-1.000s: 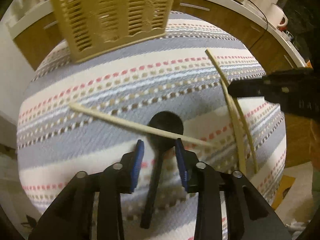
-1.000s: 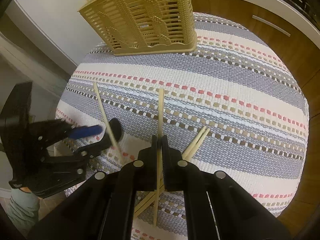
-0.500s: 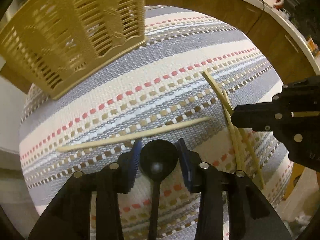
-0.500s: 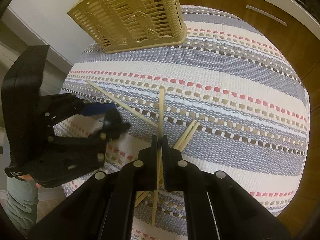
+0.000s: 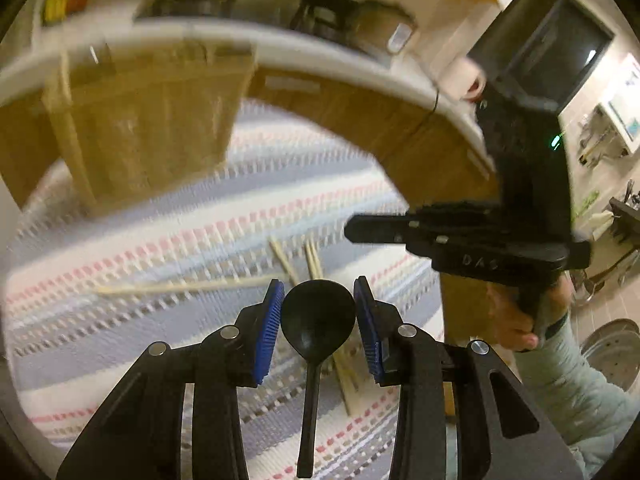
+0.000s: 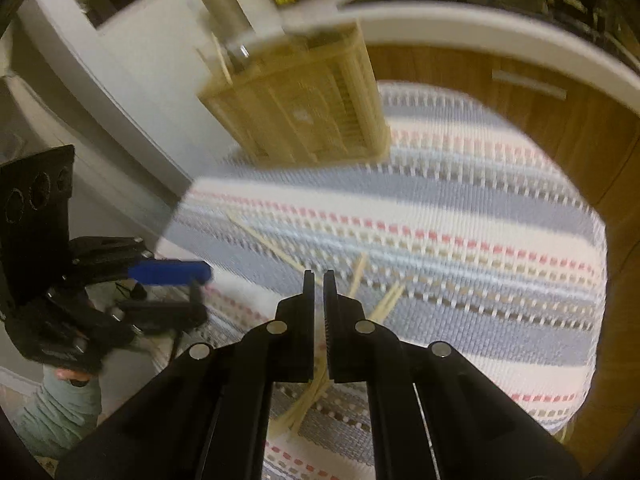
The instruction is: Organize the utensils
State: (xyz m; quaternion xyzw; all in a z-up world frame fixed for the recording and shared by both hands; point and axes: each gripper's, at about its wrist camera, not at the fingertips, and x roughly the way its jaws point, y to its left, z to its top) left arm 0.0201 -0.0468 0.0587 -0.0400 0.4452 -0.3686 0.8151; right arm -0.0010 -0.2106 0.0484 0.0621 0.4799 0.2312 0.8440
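- Black spoon (image 5: 318,320) sits bowl-up between the left gripper (image 5: 319,322) pads, which look clamped on it, handle trailing toward 6 o'clock.
- Right gripper (image 6: 319,320): jaws nearly together, a narrow gap; whether it grips a chopstick I cannot tell.
- Loose chopsticks (image 5: 280,258) on the striped cloth (image 6: 480,216) beyond.
- Yellow basket (image 6: 296,116) at 12 o'clock, blurred.

Glossy black plastic spoon (image 5: 318,316); woven striped cloth (image 6: 460,208); pale wooden chopsticks (image 5: 180,286); slatted plastic basket (image 6: 296,120).
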